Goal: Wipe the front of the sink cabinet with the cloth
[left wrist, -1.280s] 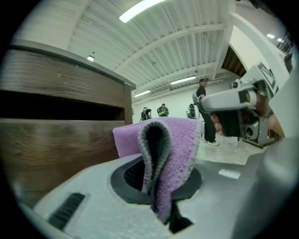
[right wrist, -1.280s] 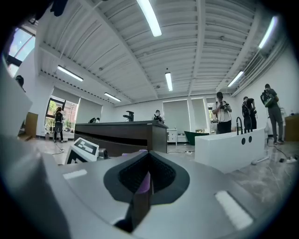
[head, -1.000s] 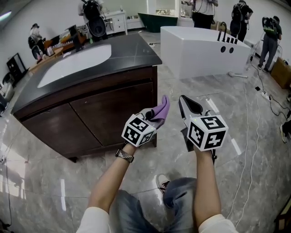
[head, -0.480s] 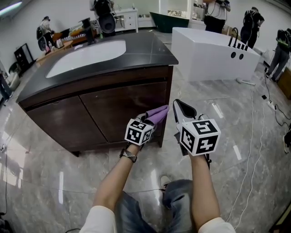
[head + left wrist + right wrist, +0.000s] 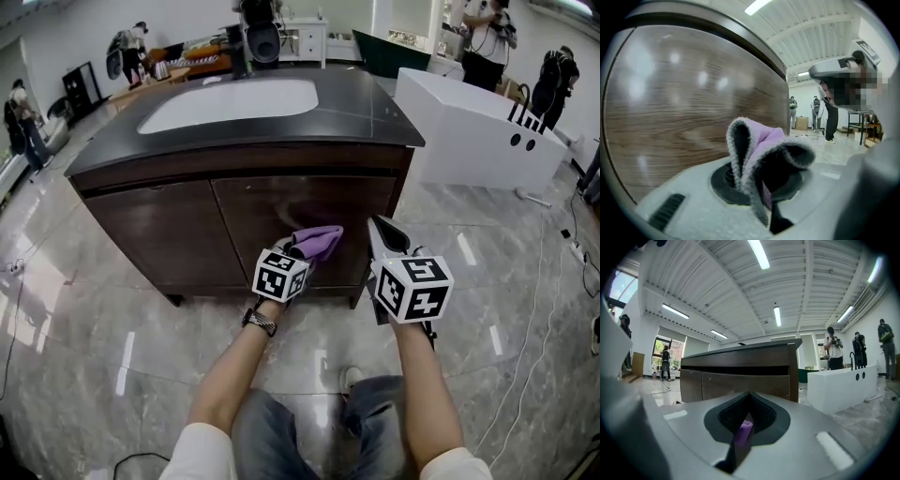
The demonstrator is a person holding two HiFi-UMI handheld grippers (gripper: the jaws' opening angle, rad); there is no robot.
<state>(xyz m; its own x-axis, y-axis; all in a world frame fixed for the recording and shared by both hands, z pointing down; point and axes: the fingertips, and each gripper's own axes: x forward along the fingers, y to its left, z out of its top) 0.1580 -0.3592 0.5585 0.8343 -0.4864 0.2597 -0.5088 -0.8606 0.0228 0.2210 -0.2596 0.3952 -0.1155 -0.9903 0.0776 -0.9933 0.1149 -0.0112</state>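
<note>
Left gripper (image 5: 298,251) jaws clamped on purple, grey-edged cloth (image 5: 321,240). Cloth bunched and folded above jaw tips, held close against right door (image 5: 309,202) of dark wood sink cabinet (image 5: 187,225), toward door's lower edge; contact not clear. Right gripper (image 5: 382,234) alongside, near cabinet's right front corner, jaws pressed together, small purple bit (image 5: 743,431) at their seam, nature unclear. White basin (image 5: 230,101) set in black countertop (image 5: 375,103). Marble-look floor (image 5: 94,328) below.
</note>
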